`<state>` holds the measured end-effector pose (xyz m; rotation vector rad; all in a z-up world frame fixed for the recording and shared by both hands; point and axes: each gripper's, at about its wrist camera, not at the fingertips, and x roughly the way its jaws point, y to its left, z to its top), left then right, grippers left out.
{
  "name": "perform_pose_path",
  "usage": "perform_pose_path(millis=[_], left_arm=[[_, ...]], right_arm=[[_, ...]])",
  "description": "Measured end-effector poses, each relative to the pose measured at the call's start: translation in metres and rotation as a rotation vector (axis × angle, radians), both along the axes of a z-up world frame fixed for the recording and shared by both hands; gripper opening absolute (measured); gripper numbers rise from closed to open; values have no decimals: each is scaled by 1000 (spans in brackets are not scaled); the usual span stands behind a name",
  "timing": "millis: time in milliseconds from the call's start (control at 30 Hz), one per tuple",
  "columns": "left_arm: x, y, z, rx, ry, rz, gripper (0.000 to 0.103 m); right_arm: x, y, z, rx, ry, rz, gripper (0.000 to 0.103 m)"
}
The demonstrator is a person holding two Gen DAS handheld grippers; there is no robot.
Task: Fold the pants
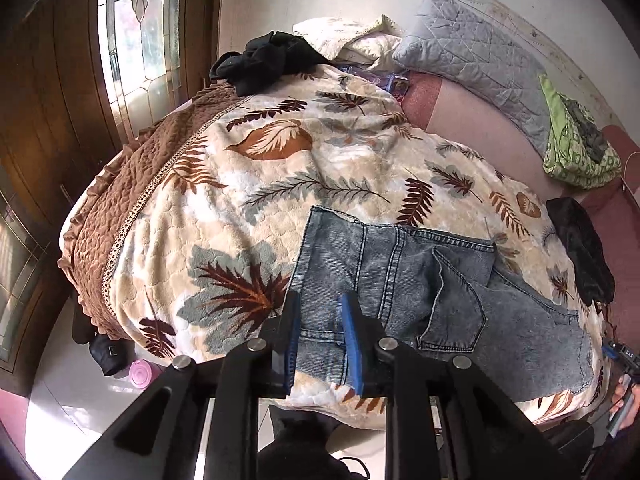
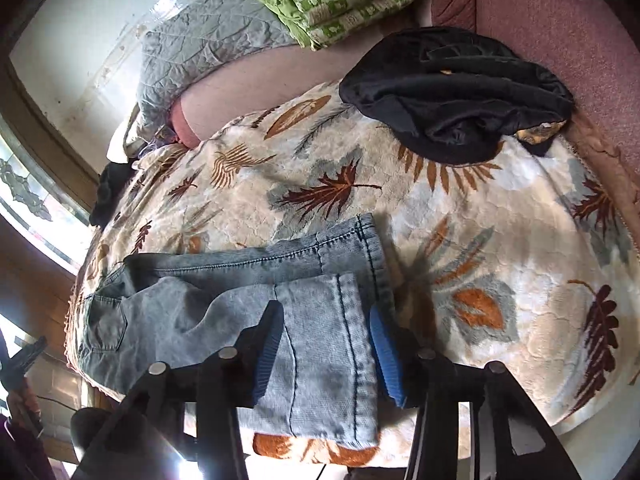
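Grey-blue denim pants lie across the near edge of a leaf-patterned blanket on a bed. In the left wrist view the waistband end with a back pocket lies under my left gripper, which is open, its blue pads straddling the waistband corner. In the right wrist view the pants show their two leg cuffs, one leg lying over the other. My right gripper is open, its blue pads either side of the near cuff.
A black garment lies on the blanket's far right, another black garment at the far left corner. Grey quilted pillow and green patterned cloth lean on the pink headboard. A pink item sits on the floor.
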<state>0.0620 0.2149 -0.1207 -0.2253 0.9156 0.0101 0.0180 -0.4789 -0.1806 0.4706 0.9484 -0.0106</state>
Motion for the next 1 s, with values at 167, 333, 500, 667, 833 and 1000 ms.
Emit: perform_pose_path(millis=[167, 333, 500, 667, 833, 1000], left_arm=[[33, -34, -10, -62, 25, -26, 21], [57, -79, -28, -50, 61, -82, 24], [78, -128, -41, -72, 111, -151, 25], [111, -187, -48, -48, 146, -237, 34], [114, -212, -46, -28, 117, -267, 34], [117, -225, -47, 46, 106, -300, 58]], right_arm=[[40, 6, -31, 86, 130, -30, 51], [60, 24, -55, 144, 213, 21, 43], [54, 20, -22, 94, 58, -4, 0], [30, -15, 19, 70, -126, -112, 0], [41, -10, 4, 168, -26, 7, 5], [42, -17, -15, 175, 28, -8, 17]])
